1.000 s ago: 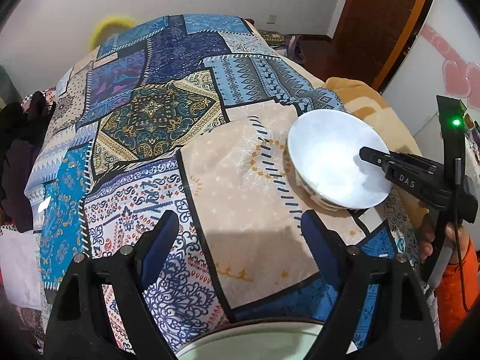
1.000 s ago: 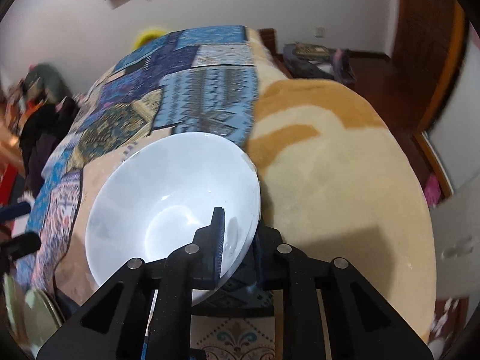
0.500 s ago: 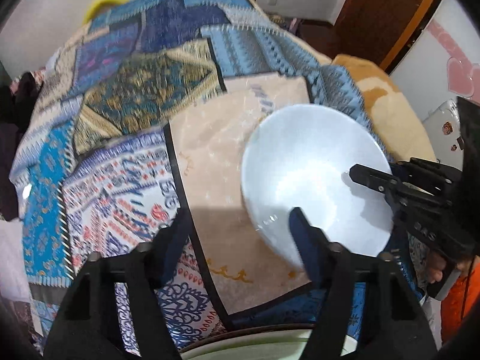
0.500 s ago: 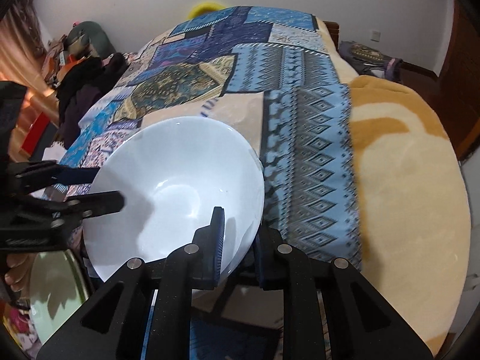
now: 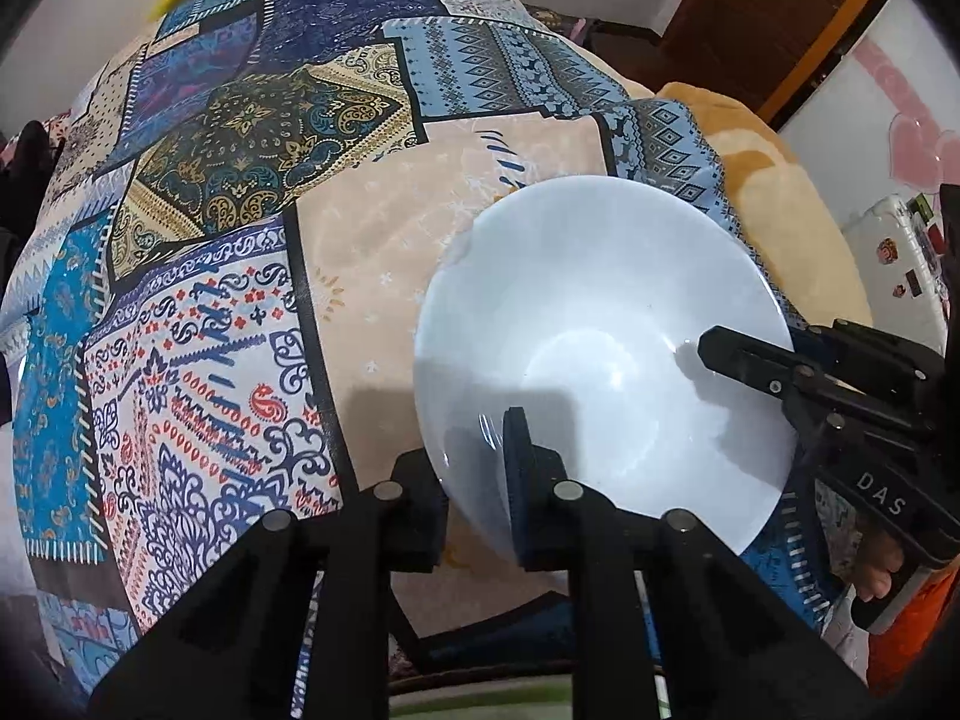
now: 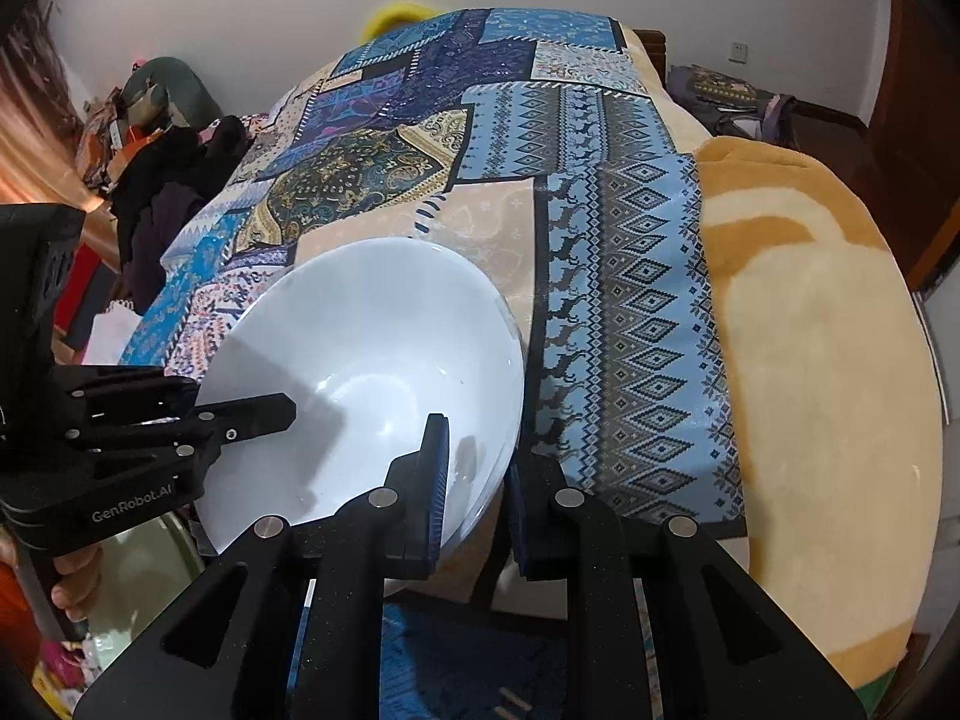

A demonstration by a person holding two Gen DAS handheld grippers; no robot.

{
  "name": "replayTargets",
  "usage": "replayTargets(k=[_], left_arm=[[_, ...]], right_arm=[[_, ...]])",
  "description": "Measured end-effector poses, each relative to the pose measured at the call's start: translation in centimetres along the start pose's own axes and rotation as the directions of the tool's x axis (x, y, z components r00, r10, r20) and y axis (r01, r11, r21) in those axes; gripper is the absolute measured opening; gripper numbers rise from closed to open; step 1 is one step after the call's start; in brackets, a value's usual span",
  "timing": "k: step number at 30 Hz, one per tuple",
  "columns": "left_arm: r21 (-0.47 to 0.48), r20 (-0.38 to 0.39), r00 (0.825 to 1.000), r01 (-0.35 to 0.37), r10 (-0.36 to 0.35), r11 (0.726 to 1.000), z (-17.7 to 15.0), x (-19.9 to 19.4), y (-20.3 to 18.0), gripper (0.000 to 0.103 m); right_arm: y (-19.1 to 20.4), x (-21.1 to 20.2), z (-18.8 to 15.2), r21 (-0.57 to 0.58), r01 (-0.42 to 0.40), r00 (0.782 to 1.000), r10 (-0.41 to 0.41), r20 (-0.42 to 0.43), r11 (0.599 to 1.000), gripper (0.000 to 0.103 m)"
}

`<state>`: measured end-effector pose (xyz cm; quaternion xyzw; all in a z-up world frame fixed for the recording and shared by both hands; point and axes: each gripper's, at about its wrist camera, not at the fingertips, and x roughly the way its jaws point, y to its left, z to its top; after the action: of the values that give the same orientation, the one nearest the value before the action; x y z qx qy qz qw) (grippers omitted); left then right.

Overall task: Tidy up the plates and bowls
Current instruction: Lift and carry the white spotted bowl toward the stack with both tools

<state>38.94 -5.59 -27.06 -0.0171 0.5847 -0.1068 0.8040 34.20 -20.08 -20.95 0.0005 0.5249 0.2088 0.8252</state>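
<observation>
Bowl: the white bowl (image 5: pixel 600 354) hangs tilted above the patchwork cloth (image 5: pixel 240 240), pinched at its rim from two sides.
Left gripper (image 5: pixel 480 480): its jaws have just been closing, and they now clamp the near rim, one finger inside the bowl and one outside.
Right gripper (image 6: pixel 474 474): narrow, pinching the rim on its own side.
Below: a pale green plate (image 6: pixel 138 576) shows low in the right wrist view, under the left tool.
Risk: I think two grips on one smooth rim could fight each other; a pull apart might twist the bowl loose.
Risk: if one side lets go early, the tilted bowl could swing and strike that plate.
</observation>
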Motion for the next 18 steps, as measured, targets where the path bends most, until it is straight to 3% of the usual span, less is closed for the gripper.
replayTargets(k=[18], left_arm=[[-0.029, 0.107, 0.994, 0.002, 0.001, 1.000, -3.6, -8.1, 0.4, 0.016]], right_arm=[[4.8, -6.0, -1.2, -0.065, -0.002, 0.996, 0.008, 0.089, 0.998, 0.016]])
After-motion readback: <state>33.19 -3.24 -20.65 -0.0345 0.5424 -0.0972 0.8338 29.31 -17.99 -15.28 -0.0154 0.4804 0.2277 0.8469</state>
